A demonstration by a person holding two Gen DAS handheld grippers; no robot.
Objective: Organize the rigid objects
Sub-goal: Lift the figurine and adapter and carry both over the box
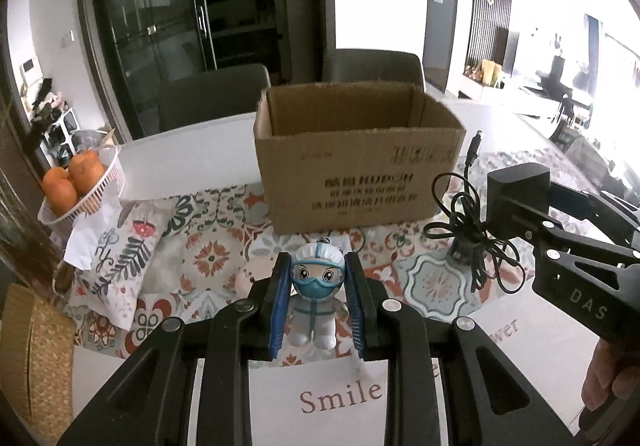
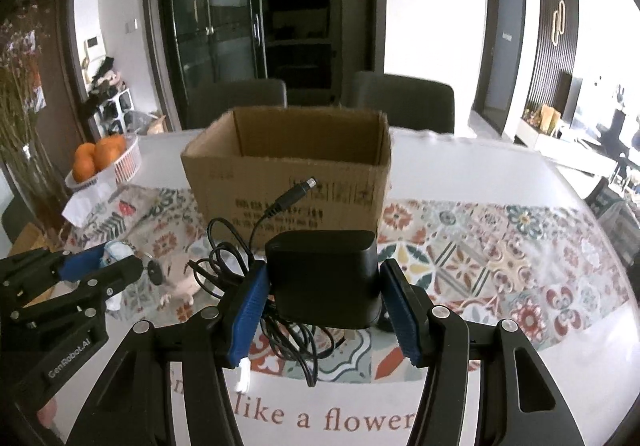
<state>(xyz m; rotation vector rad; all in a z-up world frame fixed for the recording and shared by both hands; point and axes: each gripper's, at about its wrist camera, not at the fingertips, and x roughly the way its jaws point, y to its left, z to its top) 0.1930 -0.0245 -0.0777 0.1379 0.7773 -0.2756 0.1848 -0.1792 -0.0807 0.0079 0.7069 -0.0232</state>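
Observation:
My left gripper (image 1: 318, 266) is shut on a small figurine (image 1: 318, 296) in a white suit, blue mask and goggles, held by the head above the patterned mat. My right gripper (image 2: 324, 278) is shut on a black power adapter (image 2: 326, 278), whose tangled cable (image 2: 240, 266) and round plug (image 2: 298, 191) hang free. An open cardboard box (image 1: 356, 165) stands straight ahead on the table, and no contents show inside it. In the left wrist view the right gripper (image 1: 516, 197) with the adapter is at the right. In the right wrist view the left gripper (image 2: 104, 266) is at the left.
A white basket of oranges (image 1: 80, 181) sits on the left, beside a floral pouch (image 1: 120, 262). A woven item (image 1: 36, 354) lies at the near left edge. Two grey chairs (image 2: 404, 101) stand behind the table. The patterned mat (image 2: 500, 246) stretches to the right.

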